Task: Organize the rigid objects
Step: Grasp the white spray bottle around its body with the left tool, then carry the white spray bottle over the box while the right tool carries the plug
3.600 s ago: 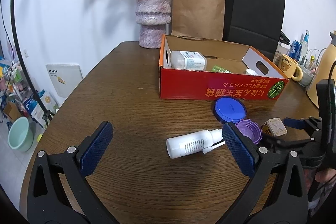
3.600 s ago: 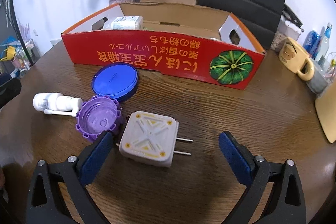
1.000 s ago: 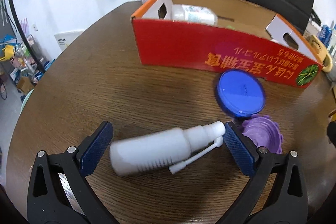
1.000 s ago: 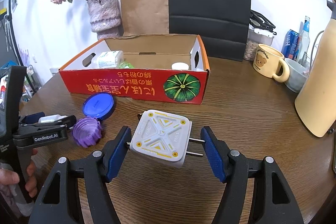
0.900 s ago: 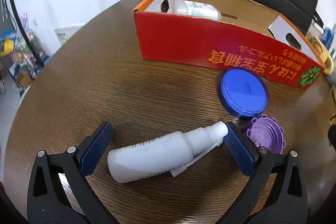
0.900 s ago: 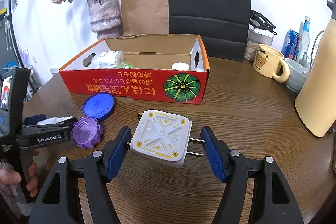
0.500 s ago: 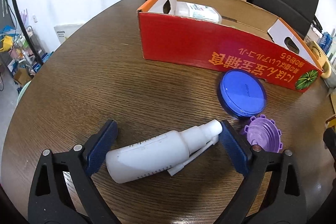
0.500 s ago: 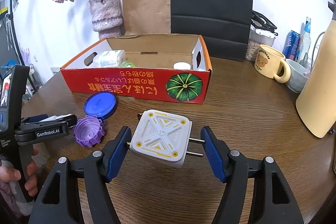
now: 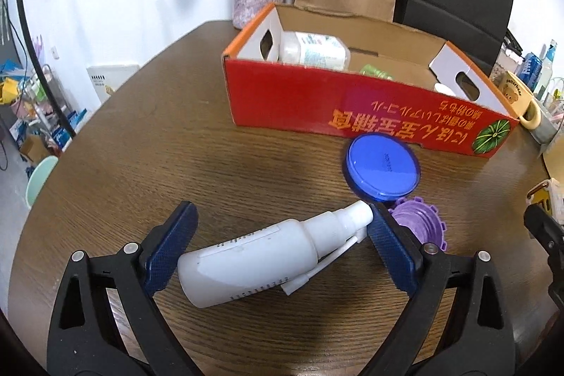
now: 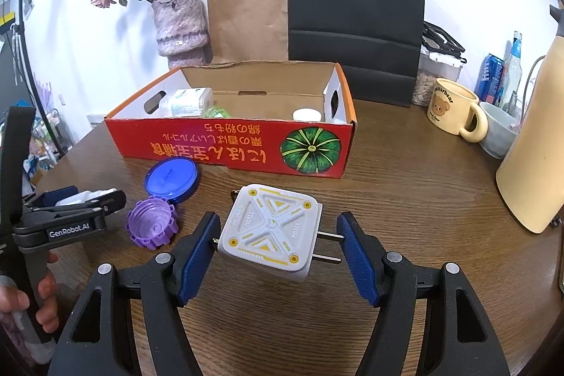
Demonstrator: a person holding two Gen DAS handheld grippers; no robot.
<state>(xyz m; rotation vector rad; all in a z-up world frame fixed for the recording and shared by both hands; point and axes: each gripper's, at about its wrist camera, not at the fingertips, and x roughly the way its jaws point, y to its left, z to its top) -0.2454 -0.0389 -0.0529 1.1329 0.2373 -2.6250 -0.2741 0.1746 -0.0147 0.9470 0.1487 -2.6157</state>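
Landmark: red cardboard box [image 10: 232, 143], open-topped, standing on the brown wooden counter [image 10: 405, 196], with a white bottle and small containers inside it. Left gripper [image 9: 278, 251]: angled downward toward the counter on the near side of the box, held from below by a person's hand [image 10: 33, 298] that shows at the left edge of the right wrist view; jaws set wide, one pad at each end of the white spray bottle [image 9: 268, 256]. The right pad touches the bottle's cap; the left pad stands just beside its base, and contact there cannot be told. The spray bottle lies on its side on the counter, in front of the box's left half, cap pointing toward the box's right end. Right gripper [image 10: 278, 252]: angled downward in front of the box's right half, roughly half open, clamped on the white plug adapter [image 10: 271, 233]. The left pad meets the adapter's body, the right pad meets the tips of its two metal prongs, and the adapter sits tilted between them, clear of the counter. Blue round lid [image 9: 382, 166]: flat on the counter, just in front of the box's front wall. Purple ridged cap [image 9: 419, 228]: open side up, just beside the blue lid on the side away from the box, between the two grippers.
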